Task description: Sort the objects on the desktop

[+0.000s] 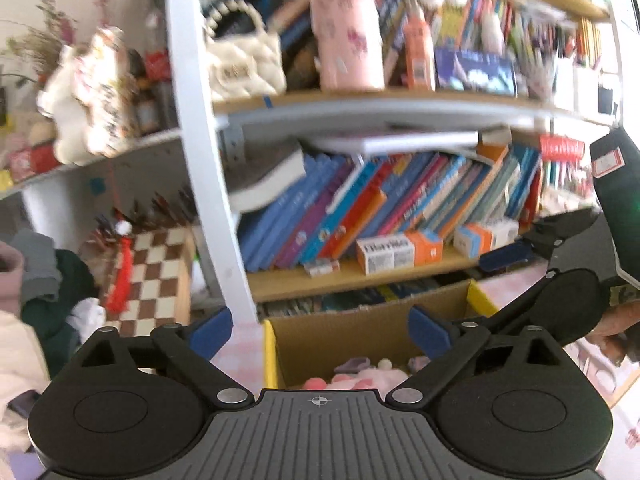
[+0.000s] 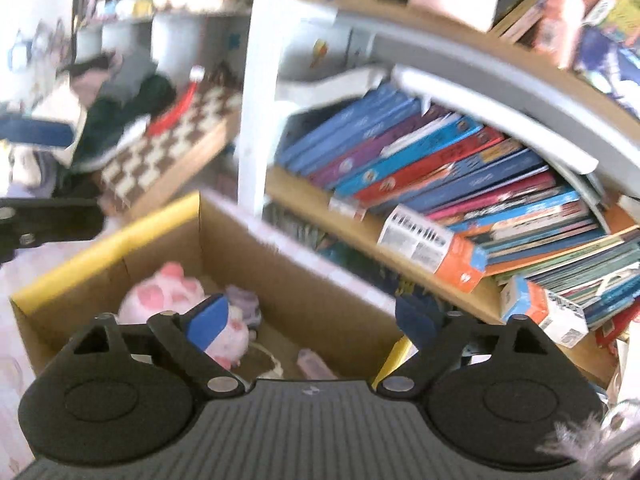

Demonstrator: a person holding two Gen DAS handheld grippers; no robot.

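Softness is the main property to be reckoned with: the pink plush toy [image 2: 176, 300] lying in the cardboard box [image 2: 296, 280] is judged light, squashy and not fragile, so it could be pinched almost anywhere, best across its rounded body rather than by a loose ear. A smaller lilac plush [image 2: 242, 300] is seen just beside it, and a pale purple item [image 2: 310, 360] lies nearer the front wall; what that is cannot be told through the blur. The box stands on the pink-covered surface [image 2: 8, 276], against the foot of a bookshelf [image 1: 344, 276] packed with leaning books.

The left gripper [image 1: 320, 330] is held wide open above the near edge of the box, with nothing between its blue pads. The right gripper [image 2: 312, 320] is likewise spread wide and empty over the box interior. An orange-and-white carton [image 1: 400, 250] rests on the lower shelf board, stiff and easily taken by its long sides.
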